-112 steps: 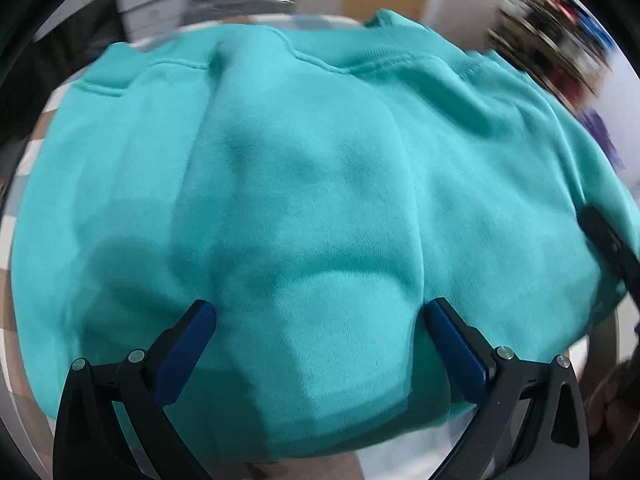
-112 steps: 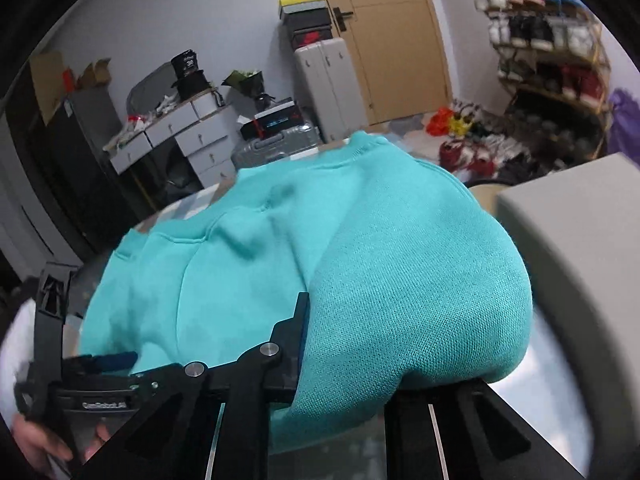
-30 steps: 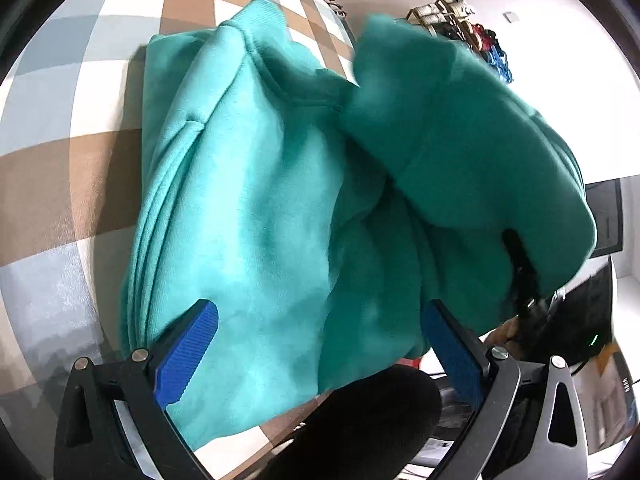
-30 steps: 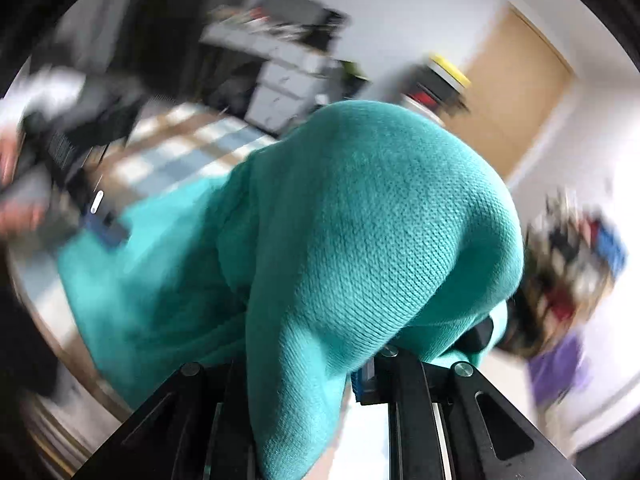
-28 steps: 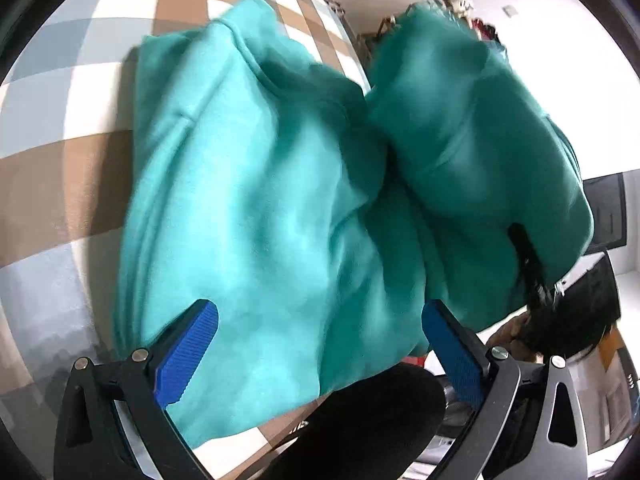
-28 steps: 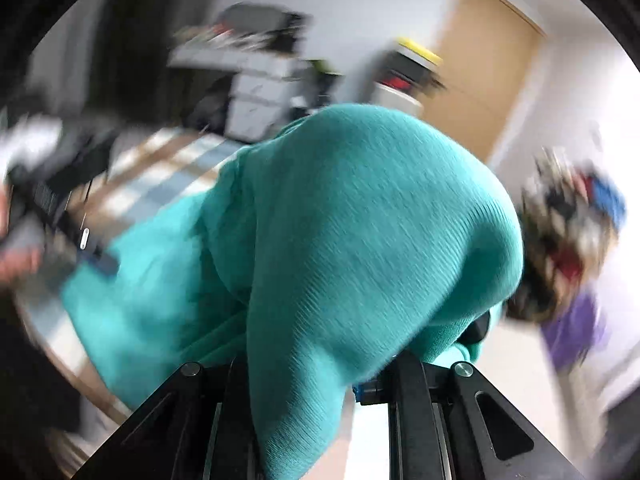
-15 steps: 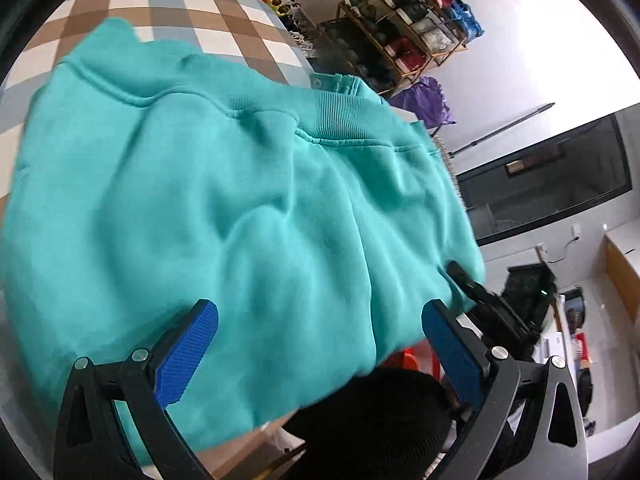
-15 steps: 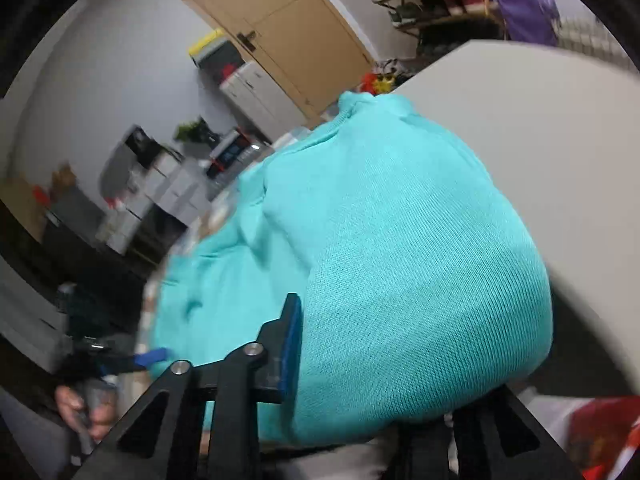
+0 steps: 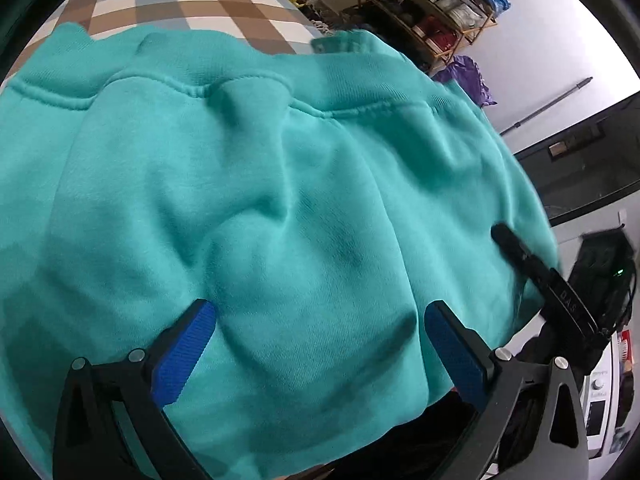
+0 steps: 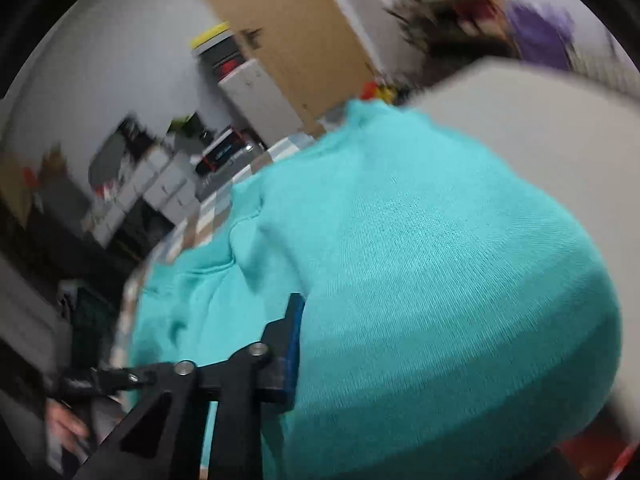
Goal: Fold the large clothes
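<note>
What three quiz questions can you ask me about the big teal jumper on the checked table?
1. True or false: the left hand-held gripper has its blue pads wide apart, gripping nothing.
2. The cloth-covered table top under the teal fleece sweatshirt shows: A) stripes, B) brown, blue and white checks, C) dots?
3. Fill in: the metal wire rack by the wall holds ____.
Key: 1 true; 2 B; 3 shoes.

Sweatshirt (image 10: 440, 280) hides right gripper's (image 10: 320, 344) far finger.
</note>
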A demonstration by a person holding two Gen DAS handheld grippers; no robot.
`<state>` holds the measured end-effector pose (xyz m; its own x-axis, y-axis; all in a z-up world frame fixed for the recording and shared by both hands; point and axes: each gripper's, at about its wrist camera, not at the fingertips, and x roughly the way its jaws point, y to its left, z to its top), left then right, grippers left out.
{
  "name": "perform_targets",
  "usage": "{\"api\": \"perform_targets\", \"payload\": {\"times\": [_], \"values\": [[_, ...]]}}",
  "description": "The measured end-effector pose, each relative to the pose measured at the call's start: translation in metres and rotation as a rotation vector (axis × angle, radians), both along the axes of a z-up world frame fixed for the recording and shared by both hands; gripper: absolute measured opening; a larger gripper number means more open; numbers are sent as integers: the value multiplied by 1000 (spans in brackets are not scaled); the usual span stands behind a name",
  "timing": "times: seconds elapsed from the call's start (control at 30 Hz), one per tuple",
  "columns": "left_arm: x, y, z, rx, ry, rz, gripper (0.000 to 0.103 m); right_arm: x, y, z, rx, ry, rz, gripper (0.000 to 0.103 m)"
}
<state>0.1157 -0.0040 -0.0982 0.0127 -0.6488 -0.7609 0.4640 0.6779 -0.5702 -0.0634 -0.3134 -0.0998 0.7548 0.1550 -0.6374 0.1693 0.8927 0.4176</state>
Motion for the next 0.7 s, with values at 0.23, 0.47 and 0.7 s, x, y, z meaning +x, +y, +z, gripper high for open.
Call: {"api": "perform_targets", "payload": {"times": [0.23,0.47,0.7], "values": [[6,-14,-8,-169,124,-1,101,26,19,49,-428,-82,130,14],[11,-67,-10,-289,140,-9,101,81,48,103,-822,-57,280,13],[28,-13,-24,-522,376,30,95,34,140,67,-1104,-173,531,13]]}}
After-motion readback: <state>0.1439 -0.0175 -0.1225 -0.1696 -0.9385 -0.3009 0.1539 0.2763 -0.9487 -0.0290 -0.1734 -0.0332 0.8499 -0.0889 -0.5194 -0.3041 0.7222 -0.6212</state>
